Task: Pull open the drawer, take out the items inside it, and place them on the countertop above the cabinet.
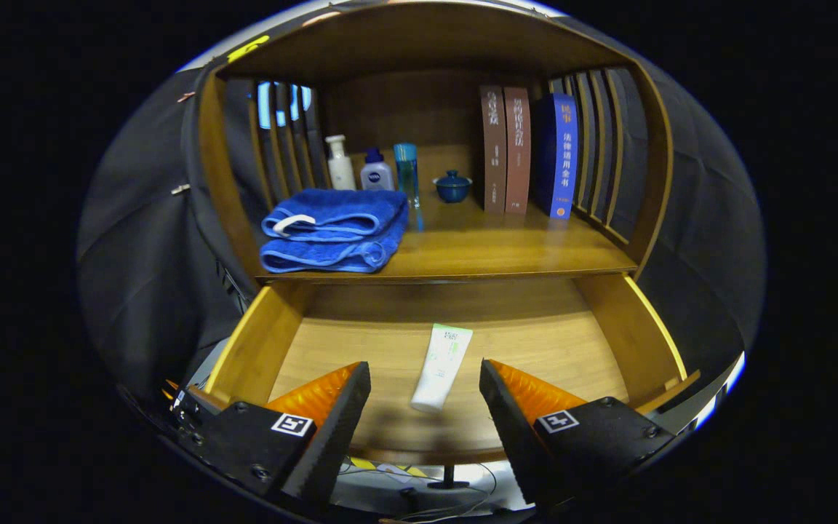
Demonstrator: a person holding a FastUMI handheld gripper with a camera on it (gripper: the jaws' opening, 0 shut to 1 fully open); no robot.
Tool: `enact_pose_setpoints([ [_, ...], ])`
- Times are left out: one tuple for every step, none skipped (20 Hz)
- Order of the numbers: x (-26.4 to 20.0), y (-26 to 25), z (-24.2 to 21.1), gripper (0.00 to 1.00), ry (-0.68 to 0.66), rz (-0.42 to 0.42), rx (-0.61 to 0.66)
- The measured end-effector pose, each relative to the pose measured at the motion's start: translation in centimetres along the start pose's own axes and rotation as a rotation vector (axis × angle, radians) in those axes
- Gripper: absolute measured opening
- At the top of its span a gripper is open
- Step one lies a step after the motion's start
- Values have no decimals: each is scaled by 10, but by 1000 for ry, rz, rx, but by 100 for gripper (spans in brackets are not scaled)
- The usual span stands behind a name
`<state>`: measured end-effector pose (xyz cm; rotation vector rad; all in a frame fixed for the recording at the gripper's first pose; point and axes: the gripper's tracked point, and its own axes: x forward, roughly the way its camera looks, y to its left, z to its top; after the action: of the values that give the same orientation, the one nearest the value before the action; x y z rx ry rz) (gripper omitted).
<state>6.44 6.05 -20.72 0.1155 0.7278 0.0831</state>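
Note:
The wooden drawer (608, 327) stands pulled out below the countertop (506, 251). On its floor lies a white tube (441, 366) with green print, cap end toward me. My gripper (425, 372) hovers above the drawer's front part, open wide. The tube's lower half lies between the two fingertips, touching neither. Nothing is held.
On the countertop a folded blue towel (335, 229) lies at the left. Behind it stand a white pump bottle (339, 164), a small blue-capped bottle (376, 172) and a tall clear blue bottle (408, 182). A blue lidded cup (452, 186) and three upright books (528, 149) stand to the right. Slatted side walls close both ends.

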Motion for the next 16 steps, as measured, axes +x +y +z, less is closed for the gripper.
enact_pose_setpoints([
  [16, -1, -2, 96, 40, -8, 10],
  [29, -3, -8, 96, 90, -19, 13],
  [40, -3, -12, 96, 131, -16, 22],
  [48, -3, -15, 96, 165, -16, 27],
  [56, -4, -18, 96, 187, -22, 25],
  [60, -8, -20, 96, 206, -36, 11],
  [66, -12, -23, 96, 230, -56, -12],
  [71, -16, -28, 95, 259, -73, -30],
  [76, -18, -32, 96, 285, -81, -34],
  [81, -18, -38, 95, 321, -78, -28],
  [85, -16, -42, 96, 348, -70, -10],
  [88, -16, -47, 96, 379, -66, 11],
  [90, -18, -52, 92, 409, -71, 27],
  [91, -19, -56, 92, 434, -77, 33],
  [93, -22, -60, 92, 452, -92, 31],
  [95, -24, -63, 92, 467, -100, 24],
])
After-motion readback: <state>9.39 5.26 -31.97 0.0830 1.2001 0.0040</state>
